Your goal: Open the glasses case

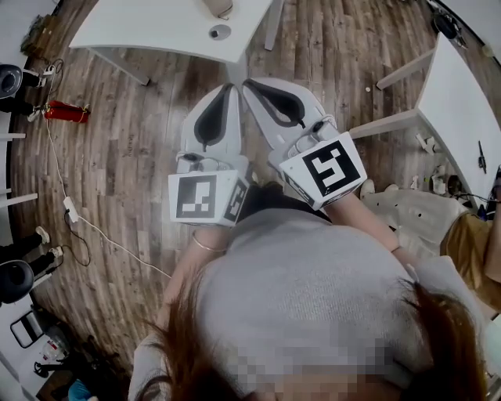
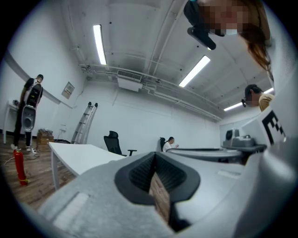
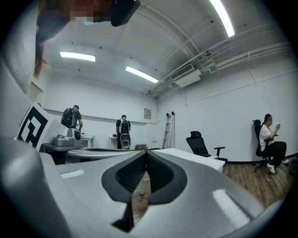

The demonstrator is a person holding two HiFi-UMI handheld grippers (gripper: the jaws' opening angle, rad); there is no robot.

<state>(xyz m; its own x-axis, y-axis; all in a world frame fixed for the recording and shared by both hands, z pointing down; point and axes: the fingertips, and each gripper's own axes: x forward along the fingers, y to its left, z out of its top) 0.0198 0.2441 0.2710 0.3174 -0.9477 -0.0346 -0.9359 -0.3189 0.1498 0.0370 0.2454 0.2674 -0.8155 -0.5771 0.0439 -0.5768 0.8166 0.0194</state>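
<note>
Brown plank floor (image 1: 133,164) across most of the head view, grain streaked and matte. Smooth white table (image 1: 156,27) along the upper left, with a second white table (image 1: 462,102) slanting down the right edge. Soft grey knitted top (image 1: 313,298) of the person filling the lower centre. Left gripper (image 1: 232,86) and right gripper (image 1: 247,83) side by side at centre frame, each a pale moulded plastic wedge with a black ribbed pad set in its face, their tips nearly meeting in a V over bare floor below the upper table. Both clenched and grasping nothing: in each gripper view, ribbed black pads pressed together at the tip, with only a sliver of floor in the hollow behind. Boxy marker cubes at the gripper backs, left cube (image 1: 205,197) and right cube (image 1: 329,168), white with black square patterns. Red cylindrical fire extinguisher (image 1: 64,113) lying at the left edge. Tan rounded thing (image 1: 219,6) on the upper table at the top of the frame, cut off there, well apart from both grippers; perhaps the glasses case, cannot tell. Small grey round disc (image 1: 220,32) just below it.
</note>
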